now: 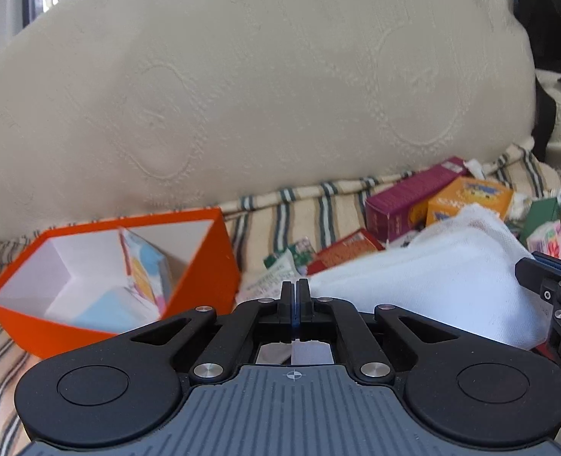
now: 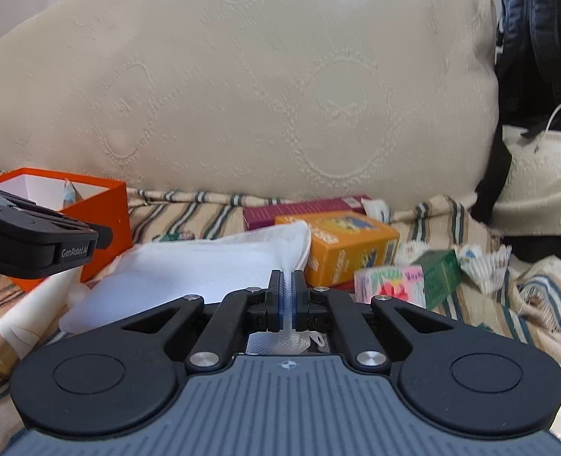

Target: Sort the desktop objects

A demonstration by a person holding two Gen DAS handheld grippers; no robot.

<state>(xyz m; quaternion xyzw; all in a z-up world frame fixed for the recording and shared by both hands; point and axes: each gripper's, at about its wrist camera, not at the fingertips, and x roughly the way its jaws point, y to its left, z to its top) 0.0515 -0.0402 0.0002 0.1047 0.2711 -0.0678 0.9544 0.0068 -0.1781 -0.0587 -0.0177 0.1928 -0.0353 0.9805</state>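
My right gripper is shut on an edge of a white mesh cloth, whose netting shows between the pads. The cloth lies over the striped cover in front of the small boxes, and in the left wrist view the cloth spreads to the right of my left gripper. That gripper is shut, and I see nothing pinched between its pads. Left of it stands an open orange box with a pale blue and white pack inside. The orange box also shows behind the left gripper's body.
A large cream cushion rises behind everything. On the striped cover lie a purple box, a yellow-orange box, a green box, a pink flowered pack and crumpled wrappers. A cream tube with a gold cap lies at the lower left.
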